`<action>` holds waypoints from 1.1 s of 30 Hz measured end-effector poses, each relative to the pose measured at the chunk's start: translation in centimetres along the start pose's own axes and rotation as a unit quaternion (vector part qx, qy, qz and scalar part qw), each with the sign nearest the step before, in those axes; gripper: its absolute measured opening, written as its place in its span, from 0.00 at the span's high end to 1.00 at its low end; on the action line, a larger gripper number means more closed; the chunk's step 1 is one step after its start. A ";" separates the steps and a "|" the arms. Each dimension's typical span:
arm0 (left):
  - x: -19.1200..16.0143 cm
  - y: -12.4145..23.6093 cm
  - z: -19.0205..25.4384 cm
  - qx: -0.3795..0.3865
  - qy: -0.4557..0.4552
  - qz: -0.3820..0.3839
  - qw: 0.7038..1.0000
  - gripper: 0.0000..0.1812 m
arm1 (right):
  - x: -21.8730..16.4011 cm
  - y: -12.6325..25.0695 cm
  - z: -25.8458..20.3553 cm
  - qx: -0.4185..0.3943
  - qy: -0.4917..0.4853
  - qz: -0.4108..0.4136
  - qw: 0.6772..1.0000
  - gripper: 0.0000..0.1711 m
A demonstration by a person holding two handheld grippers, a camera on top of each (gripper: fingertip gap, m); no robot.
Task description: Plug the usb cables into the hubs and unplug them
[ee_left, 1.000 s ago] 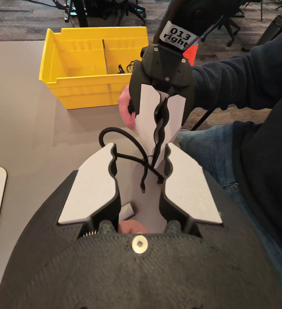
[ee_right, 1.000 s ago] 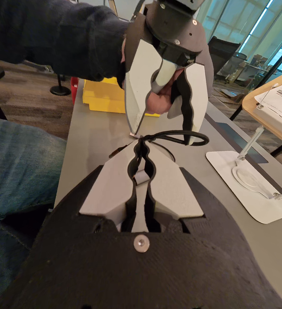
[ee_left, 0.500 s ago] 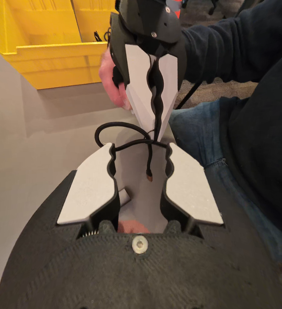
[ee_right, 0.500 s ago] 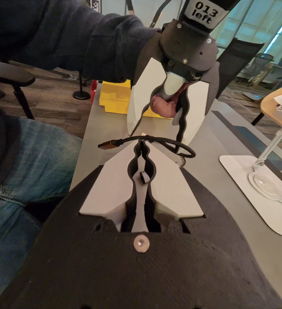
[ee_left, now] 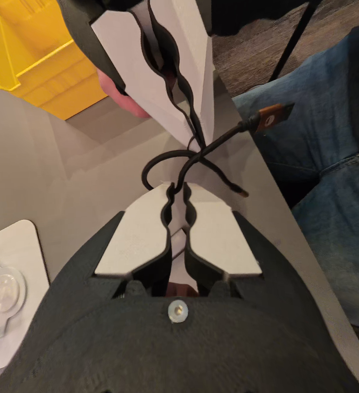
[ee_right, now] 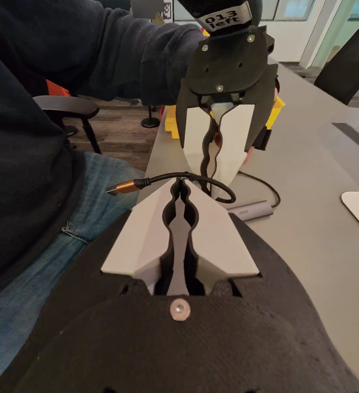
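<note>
Black braided USB cable [ee_right: 216,181] hangs in a tied bundle above the grey surface [ee_right: 301,212], pinched from two sides. The right gripper [ee_right: 179,181] has its white fingers pressed together on the bundle at its tie point, and the cable's copper-coloured plug [ee_right: 121,188] sticks out sideways from there, past the surface edge and over the person's jeans [ee_right: 46,244]. The left gripper [ee_right: 208,180] comes down from above to meet the same bundle, its jaws narrowed to a slim gap with a loop of the cable caught at the tips (whether it truly clamps the loop or only brushes it, I cannot tell). In the left wrist view the cable [ee_left: 165,161] curls between the two grippers, the second, smaller connector [ee_left: 241,192] dangling free just beside it. A grey hub [ee_right: 250,210] lies flat on the surface just behind the bundle, its own thin lead [ee_right: 270,187] curving away. Beyond the cable sits a yellow bin [ee_left: 36,63].
</note>
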State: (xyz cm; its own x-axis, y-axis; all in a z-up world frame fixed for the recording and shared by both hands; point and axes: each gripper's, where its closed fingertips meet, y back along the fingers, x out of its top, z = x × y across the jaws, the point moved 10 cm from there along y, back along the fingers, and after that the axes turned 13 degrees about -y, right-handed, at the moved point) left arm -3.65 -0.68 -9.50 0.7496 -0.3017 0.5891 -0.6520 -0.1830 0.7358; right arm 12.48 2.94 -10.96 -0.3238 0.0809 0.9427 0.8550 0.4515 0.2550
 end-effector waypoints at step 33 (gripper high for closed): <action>-1.0 -1.1 3.5 -0.093 0.249 0.241 0.933 0.98 | 0.8 -0.1 -1.1 -0.126 0.085 -0.045 0.987 1.00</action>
State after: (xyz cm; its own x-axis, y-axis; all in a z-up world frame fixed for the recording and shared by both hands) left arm -4.05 -3.45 -12.05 0.3648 0.1735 0.9148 -0.9308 0.0423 0.3631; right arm 12.60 1.98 -9.98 -0.3480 -0.1088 0.9311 0.9069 0.2127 0.3638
